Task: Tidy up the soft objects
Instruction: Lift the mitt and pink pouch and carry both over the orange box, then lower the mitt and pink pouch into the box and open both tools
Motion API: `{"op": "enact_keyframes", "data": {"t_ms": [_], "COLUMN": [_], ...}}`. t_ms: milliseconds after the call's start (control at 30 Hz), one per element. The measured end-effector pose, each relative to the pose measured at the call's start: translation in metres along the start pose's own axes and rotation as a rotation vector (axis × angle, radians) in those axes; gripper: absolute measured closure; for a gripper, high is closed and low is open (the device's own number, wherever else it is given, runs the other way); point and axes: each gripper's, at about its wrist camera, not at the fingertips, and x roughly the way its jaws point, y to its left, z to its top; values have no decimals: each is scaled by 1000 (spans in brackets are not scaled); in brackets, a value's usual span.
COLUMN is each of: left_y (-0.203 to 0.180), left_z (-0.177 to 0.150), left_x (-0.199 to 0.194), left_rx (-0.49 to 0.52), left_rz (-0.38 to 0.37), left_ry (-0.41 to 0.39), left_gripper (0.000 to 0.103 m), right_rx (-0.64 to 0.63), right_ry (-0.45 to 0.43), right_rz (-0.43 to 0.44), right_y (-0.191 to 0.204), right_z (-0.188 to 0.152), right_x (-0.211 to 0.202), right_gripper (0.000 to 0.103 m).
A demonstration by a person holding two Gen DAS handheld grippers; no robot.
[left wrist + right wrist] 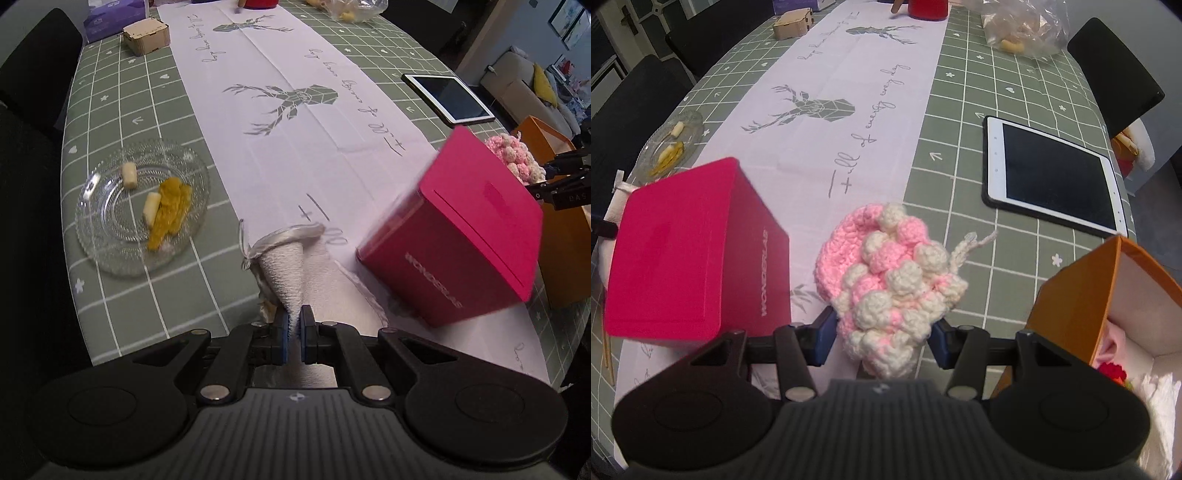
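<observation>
This is a home, in a dining room. The surface (110,295) wears a green checked cloth, with a white runner (295,122) printed with deer down the middle. Dark chairs (1115,70) stand around it. A glass plate (107,236) holds bits of food. A tablet (1052,173) and a bag of snacks (1023,29) lie there too. Beyond the surface, a sofa (524,85) with a yellow cushion (545,83) and pictures on the wall (570,22) show a living room.

Soft indoor light, fisheye bending at edges, pink box (461,236) motion-blurred.
</observation>
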Motion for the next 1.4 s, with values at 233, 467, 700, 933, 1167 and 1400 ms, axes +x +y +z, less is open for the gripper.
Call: {"op": "enact_keyframes", "data": {"t_ms": [233, 467, 700, 933, 1167, 1400], "left_y": [-36, -96, -172, -242, -301, -369], "left_z": [-44, -60, -58, -26, 25, 59], "left_x": [-21, -44, -58, -76, -83, -42], "left_rx": [49, 128, 260, 355, 370, 405], "left_rz": [-23, -82, -156, -233, -353, -438], "left_ry": [0, -30, -62, -149, -258, -244], "left_gripper": [97, 97, 97, 97, 97, 97], "right_rx": [-6, -57, -77, -20, 96, 175], "right_ry": [-8, -26, -84, -220, -394, -416], "right_rz": [32, 78, 120, 112, 41, -67], "right_y": [13, 39, 43, 2, -60, -115], "right_z": [-38, -78, -122, -143, -160, -186], "right_x": [-22, -43, -69, -121, -181, -194], "right_gripper": [52, 52, 52, 52, 51, 50]}}
